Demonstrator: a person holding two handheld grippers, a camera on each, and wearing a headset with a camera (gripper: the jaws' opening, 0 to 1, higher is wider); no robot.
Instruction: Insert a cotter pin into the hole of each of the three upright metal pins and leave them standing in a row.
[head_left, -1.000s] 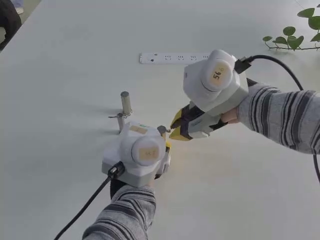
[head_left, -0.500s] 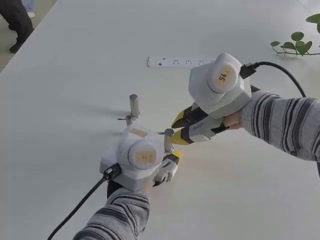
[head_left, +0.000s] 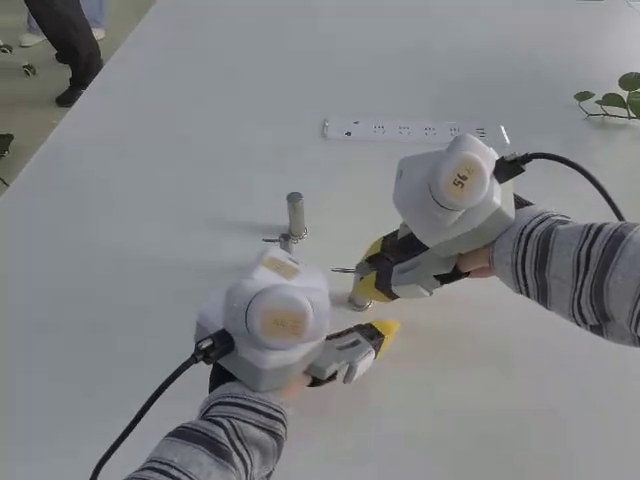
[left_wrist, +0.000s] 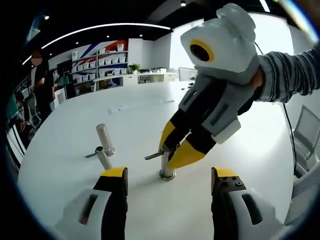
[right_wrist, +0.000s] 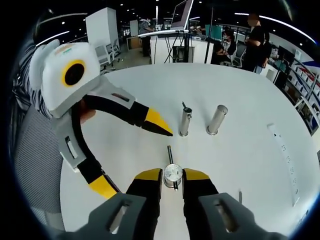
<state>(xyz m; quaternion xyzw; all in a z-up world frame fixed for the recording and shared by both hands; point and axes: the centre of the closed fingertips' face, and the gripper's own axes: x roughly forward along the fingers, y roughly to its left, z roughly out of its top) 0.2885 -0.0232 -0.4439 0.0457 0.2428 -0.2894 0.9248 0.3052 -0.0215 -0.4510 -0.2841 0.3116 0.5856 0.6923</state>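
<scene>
- Left gripper (left_wrist: 169, 173) hangs low over the white table (head_left: 140, 260) with its jaws spread wide apart, the yellow tips pointing at the work from just short of it
- Ahead of its left jaw two metal pins stand close together: the nearer pin (left_wrist: 103, 157) carries a cotter pin (left_wrist: 90, 154) through its head, sticking out sideways, and the tall pin (left_wrist: 105, 137) stands just behind it
- Straight ahead of the open jaws, just past their tips, the third pin (left_wrist: 166, 166) stands upright on the table, with a second cotter pin (left_wrist: 152, 156) running across its head and poking out toward the other two
- Right gripper (right_wrist: 173, 176) reaches in from the right, its yellow-tipped jaws clamped on the head of the third pin, one on each side
- Beyond the right gripper a white power strip (head_left: 410, 130) lies flat, well apart from the pins
- Farther right, green leaves (head_left: 610, 98) reach in over the table's edge
</scene>
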